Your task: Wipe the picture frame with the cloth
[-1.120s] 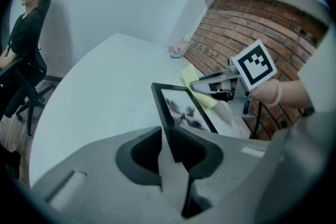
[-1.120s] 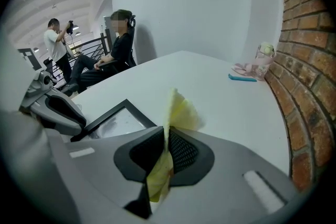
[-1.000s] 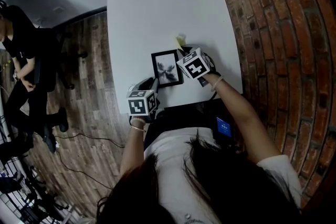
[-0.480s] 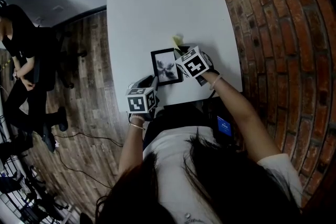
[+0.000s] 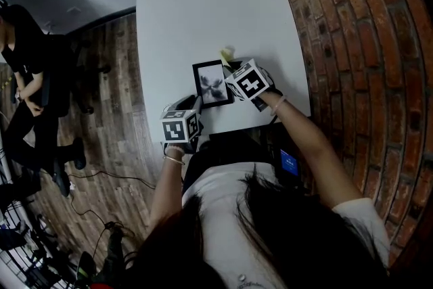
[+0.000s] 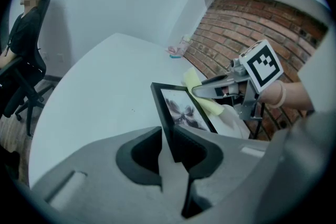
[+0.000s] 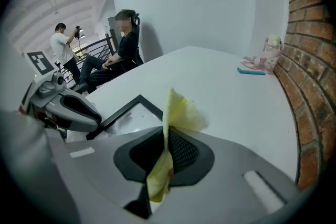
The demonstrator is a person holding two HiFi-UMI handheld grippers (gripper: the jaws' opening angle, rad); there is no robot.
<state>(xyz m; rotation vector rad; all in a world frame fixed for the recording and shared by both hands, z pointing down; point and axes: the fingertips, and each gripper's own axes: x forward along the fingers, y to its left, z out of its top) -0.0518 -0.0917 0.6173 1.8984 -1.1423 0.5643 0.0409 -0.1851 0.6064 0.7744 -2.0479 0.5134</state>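
- Picture frame (image 5: 212,83), near edge of the desk (image 5: 203,10): likely stiff, light, with fragile glass; left gripper (image 6: 170,141) is clamped on its near rim.
- Cloth (image 7: 178,113), soft, is pinched in the right gripper (image 7: 164,152) beside the frame's far corner.

Grey left gripper (image 6: 169,147) and right gripper (image 7: 164,155) bear black-and-white marker cubes (image 5: 181,126); the short-sleeved shirt (image 5: 216,203) seems white.
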